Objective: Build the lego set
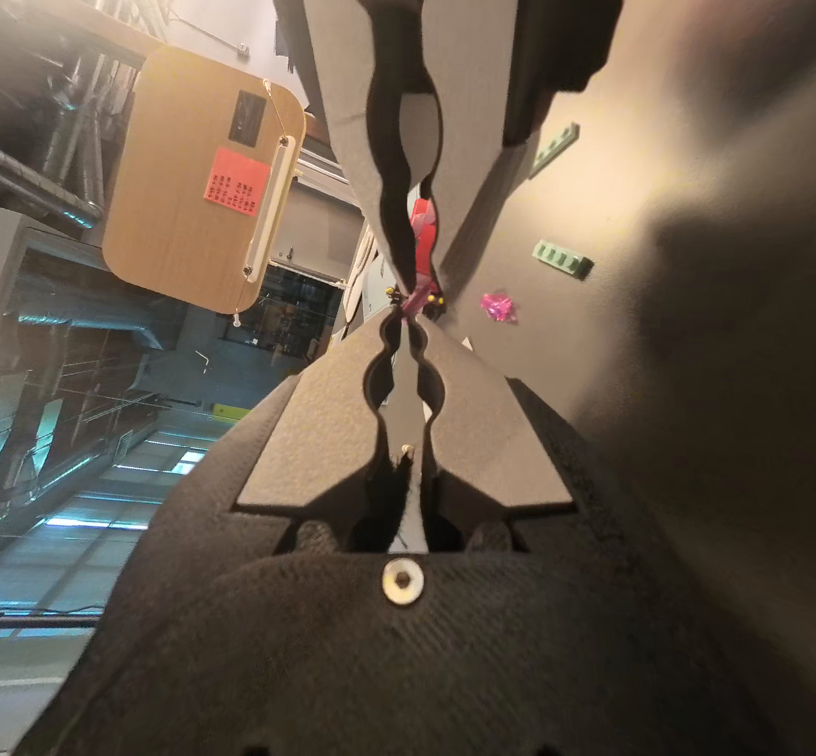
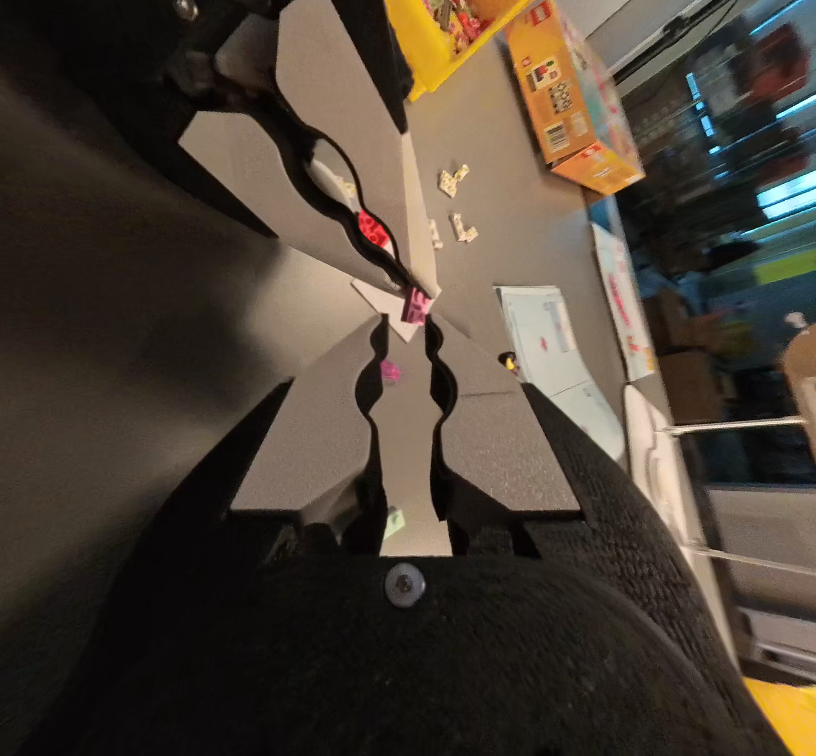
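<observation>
Between the two sets of fingertips, just above the grey desk, sits a small pink brick. The left hand-held gripper is clamped together on it, pinching one end at its very tips. The right hand-held gripper faces it tip to tip with its fingers apart. The brick's free end reaches the mouth of that gap: it lies close against one fingertip, while a clear space shows before the other.

A red brick shows through the wavy gap farther back along the left gripper's fingers. A flat white plate lies on the desk under the pink brick. Nearby are a clear magenta piece and two pale green bricks. Several small white pieces lie a little further out, and a tiny black-and-yellow piece rests at the edge of a white booklet. Well apart, a yellow bin holds mixed coloured bricks, with an orange box beside it. Off the desk, a wooden panel bears a pink sticker.
</observation>
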Available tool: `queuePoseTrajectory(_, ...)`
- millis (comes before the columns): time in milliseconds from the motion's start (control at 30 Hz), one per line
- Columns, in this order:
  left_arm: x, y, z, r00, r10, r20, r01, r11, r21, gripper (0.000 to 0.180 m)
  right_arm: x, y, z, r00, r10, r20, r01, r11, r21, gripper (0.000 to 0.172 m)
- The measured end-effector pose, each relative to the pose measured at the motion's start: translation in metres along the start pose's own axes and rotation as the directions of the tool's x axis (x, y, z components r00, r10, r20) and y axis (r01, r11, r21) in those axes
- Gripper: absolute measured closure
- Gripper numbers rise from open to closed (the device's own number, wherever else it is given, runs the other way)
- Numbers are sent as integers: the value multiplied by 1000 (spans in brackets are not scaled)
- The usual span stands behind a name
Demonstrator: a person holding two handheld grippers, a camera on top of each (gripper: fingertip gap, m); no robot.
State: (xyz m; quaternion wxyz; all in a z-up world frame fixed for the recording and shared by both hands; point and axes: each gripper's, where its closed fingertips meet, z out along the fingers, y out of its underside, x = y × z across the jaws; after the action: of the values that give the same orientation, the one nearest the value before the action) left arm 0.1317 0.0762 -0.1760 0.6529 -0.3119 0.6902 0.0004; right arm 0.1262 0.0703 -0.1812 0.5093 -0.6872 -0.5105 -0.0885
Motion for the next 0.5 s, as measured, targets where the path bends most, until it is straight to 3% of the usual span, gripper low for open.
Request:
queuePoseTrajectory(133, 1, -1, 0, 996, -78, -31, 78, 997, 19, 178, 5, -1, -2, 989, -130, -75, 130, 991, -7, 169)
queuePoseTrajectory(233, 3, -10, -5, 950, -271, -155, 288, 952, 106, 172, 10, 0, -6, 973, -193, -128, 197, 980, 21, 170)
queuePoseTrajectory(333, -6, -19, -10, 825, -494, -275, 541, 830, 134, 149, 16, -3, -11, 954, -238, -183, 254, 965, 69, 170)
queuePoseTrajectory(500, -20, -27, -13, 575, -704, -418, 802, 587, 114, 150, 23, -13, -19, 909, -315, -274, 352, 931, 94, 171)
